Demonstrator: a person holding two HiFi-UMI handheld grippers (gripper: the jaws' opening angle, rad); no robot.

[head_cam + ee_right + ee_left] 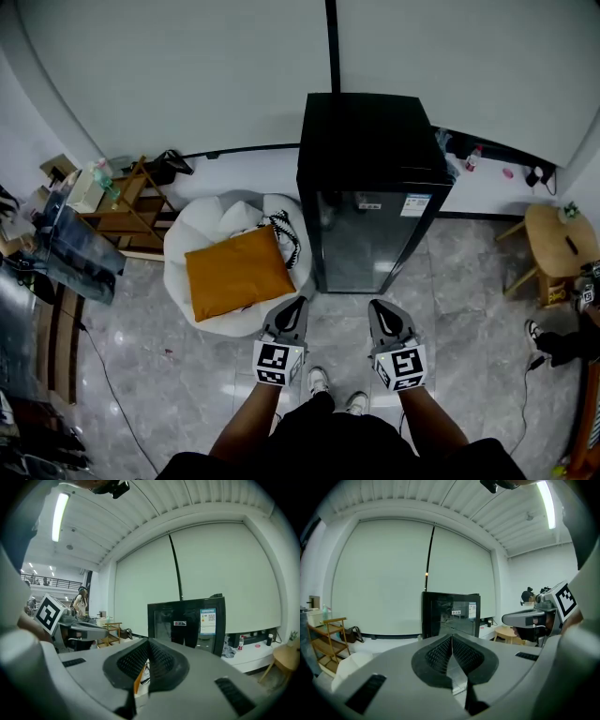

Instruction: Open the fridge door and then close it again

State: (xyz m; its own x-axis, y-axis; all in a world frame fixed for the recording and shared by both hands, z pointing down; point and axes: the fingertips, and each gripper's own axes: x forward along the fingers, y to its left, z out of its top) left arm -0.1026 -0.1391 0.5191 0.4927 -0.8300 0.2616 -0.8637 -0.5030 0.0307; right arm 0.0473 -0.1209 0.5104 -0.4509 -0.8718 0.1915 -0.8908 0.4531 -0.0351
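A small black fridge (370,187) with a glass door stands against the white wall, and its door is closed. It shows straight ahead in the left gripper view (451,616) and in the right gripper view (187,623). Both grippers hang side by side in front of the fridge, a short way off the door and touching nothing. My left gripper (293,305) (452,637) is shut and holds nothing. My right gripper (382,307) (149,641) has its pads meeting at the tips, also with nothing in it.
A white beanbag (272,211) with an orange cushion (236,270) lies on the floor left of the fridge. A wooden shelf (127,211) stands further left. A round wooden stool (558,239) is at the right, with a person's foot (534,330) near it.
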